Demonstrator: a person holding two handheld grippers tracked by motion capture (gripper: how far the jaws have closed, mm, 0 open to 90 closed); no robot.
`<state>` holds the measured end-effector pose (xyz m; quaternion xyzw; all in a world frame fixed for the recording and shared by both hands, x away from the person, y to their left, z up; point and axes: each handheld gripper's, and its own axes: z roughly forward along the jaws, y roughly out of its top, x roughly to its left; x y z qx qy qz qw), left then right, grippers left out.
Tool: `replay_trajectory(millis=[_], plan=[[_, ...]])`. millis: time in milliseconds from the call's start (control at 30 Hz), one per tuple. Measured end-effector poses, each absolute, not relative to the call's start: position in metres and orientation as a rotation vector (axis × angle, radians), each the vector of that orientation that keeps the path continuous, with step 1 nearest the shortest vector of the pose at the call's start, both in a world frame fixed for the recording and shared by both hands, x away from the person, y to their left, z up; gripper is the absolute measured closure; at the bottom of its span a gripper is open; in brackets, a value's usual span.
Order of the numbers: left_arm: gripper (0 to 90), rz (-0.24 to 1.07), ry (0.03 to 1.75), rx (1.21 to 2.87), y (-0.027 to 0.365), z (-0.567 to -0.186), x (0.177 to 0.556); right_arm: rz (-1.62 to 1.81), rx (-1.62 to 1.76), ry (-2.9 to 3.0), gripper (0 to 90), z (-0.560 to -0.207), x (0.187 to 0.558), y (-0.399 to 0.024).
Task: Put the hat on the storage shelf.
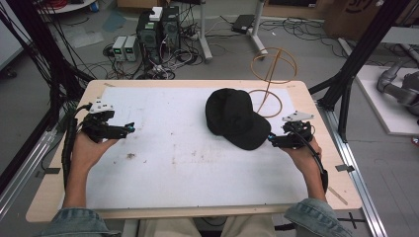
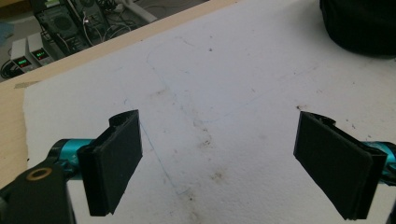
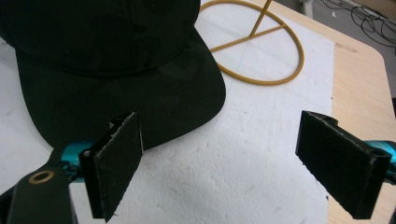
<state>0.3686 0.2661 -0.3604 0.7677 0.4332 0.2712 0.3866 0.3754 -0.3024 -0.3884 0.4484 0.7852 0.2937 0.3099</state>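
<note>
- A black cap (image 1: 236, 118) sits on the white sheet (image 1: 168, 163) covering the tabletop (image 1: 44, 197), right of centre, with its brim pointing toward the person's right side.
- The right hand-held gripper (image 1: 271, 140) is just beside the brim's edge, jaws spread wide with nothing between them. In the right gripper view the brim (image 3: 154, 102) passes behind the left jaw, and whether they touch is hard to call.
- The left hand-held gripper (image 1: 129, 127) is over on the left side of the sheet, well apart from the cap, jaws also wide and empty, only stained white sheet between them.
- A yellow wire stand (image 1: 269, 81) stands right behind the cap, its base ring (image 3: 261, 51) flat on the sheet.
</note>
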Motion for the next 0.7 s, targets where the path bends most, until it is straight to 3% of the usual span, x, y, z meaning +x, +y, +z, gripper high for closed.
replay_trajectory(millis=[367, 700], plan=[[15.4, 0.692, 1.104, 1.961, 0.266, -0.36, 0.369, 0.805, 1.198, 2.003, 13.0, -0.387, 0.373, -0.296], [15.4, 0.69, 1.103, 1.964, 0.266, -0.359, 0.371, 0.812, 1.182, 1.93, 13.7, -0.389, 0.372, -0.254]])
